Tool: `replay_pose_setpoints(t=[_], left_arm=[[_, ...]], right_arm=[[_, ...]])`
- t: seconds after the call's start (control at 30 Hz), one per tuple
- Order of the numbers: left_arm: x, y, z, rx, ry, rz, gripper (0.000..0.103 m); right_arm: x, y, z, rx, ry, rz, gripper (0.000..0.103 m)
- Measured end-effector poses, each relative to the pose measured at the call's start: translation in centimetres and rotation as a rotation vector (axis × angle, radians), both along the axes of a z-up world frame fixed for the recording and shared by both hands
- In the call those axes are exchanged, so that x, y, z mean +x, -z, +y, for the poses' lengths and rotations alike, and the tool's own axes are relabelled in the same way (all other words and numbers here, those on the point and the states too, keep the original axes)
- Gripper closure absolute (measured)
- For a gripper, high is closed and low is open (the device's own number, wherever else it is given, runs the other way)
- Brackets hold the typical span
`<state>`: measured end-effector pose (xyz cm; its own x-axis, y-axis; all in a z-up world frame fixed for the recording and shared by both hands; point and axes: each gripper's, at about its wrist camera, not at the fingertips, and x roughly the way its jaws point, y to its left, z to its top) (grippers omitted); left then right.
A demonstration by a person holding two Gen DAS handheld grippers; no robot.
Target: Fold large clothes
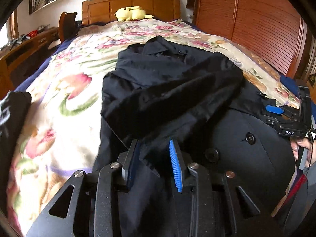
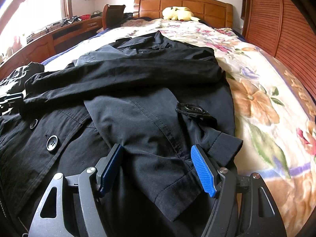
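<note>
- The left gripper (image 1: 155,148) has its jaws a little apart over the dark coat (image 1: 197,98); a fold of a sleeve lies between the blue pads (image 1: 175,167), which do not press on it.
- The right gripper (image 2: 156,154) stands wide, its jaws either side of a flap of the coat (image 2: 138,118) without closing on it.
- Seen from the left wrist, the right gripper's (image 1: 276,111) body bears the white letters "DAS" (image 1: 289,132); a hand (image 1: 302,150) holds it.
- The coat is spread on the flowered bedspread (image 2: 256,98), one sleeve (image 2: 118,75) folded across the chest, round buttons (image 2: 52,142) showing.
- Another dark garment (image 1: 13,114) lies at the left edge of the bed.
- Beyond: a yellow plush toy (image 1: 132,13) against the wooden headboard (image 1: 130,3), a slatted wooden wardrobe (image 1: 256,23) on the right, a desk (image 2: 59,33) on the left.
</note>
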<state>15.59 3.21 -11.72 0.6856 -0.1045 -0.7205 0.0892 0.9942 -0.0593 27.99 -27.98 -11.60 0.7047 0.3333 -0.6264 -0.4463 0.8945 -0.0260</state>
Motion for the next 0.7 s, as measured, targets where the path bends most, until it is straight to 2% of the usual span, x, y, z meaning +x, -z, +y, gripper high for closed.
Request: replay_pose_setpoints(t=[0.13, 0.17, 0.2, 0.23, 0.27, 0.3, 0.43, 0.53, 0.63, 0.7], left_arm=[[0.0, 0.7, -0.7, 0.048, 0.022, 0.018, 0.071], [0.0, 1.0, -0.9, 0.051, 0.037, 0.03, 0.074], [-0.2, 1.3, -1.1, 0.058, 0.051, 0.04, 0.084], [-0.4, 1.4, -1.3, 0.072, 0.058, 0.037, 0.09], [-0.7, 1.3, -1.5, 0.078, 0.062, 0.028, 0.096], [-1.1, 1.1, -1.6, 0.078, 0.068, 0.016, 0.098], [-3.0, -0.4, -2.3, 0.084, 0.067, -0.029, 0.098], [-3.5, -0.5, -2.1, 0.052, 0.073, 0.005, 0.098], [-3.7, -0.2, -1.6, 0.032, 0.066, 0.036, 0.093], [-4.1, -0.1, -1.1, 0.04, 0.04, 0.036, 0.084]], right_arm=[[0.0, 0.0, 0.0, 0.0, 0.0, 0.0, 0.03], [0.0, 0.0, 0.0, 0.0, 0.0, 0.0, 0.03], [0.0, 0.0, 0.0, 0.0, 0.0, 0.0, 0.03], [0.0, 0.0, 0.0, 0.0, 0.0, -0.001, 0.03], [0.0, 0.0, 0.0, 0.0, 0.0, -0.001, 0.03], [0.0, 0.0, 0.0, 0.0, 0.0, -0.001, 0.03], [0.0, 0.0, 0.0, 0.0, 0.0, -0.001, 0.03], [0.0, 0.0, 0.0, -0.001, 0.0, -0.001, 0.03], [0.0, 0.0, 0.0, 0.0, 0.0, -0.001, 0.03], [0.0, 0.0, 0.0, 0.0, 0.003, -0.003, 0.03]])
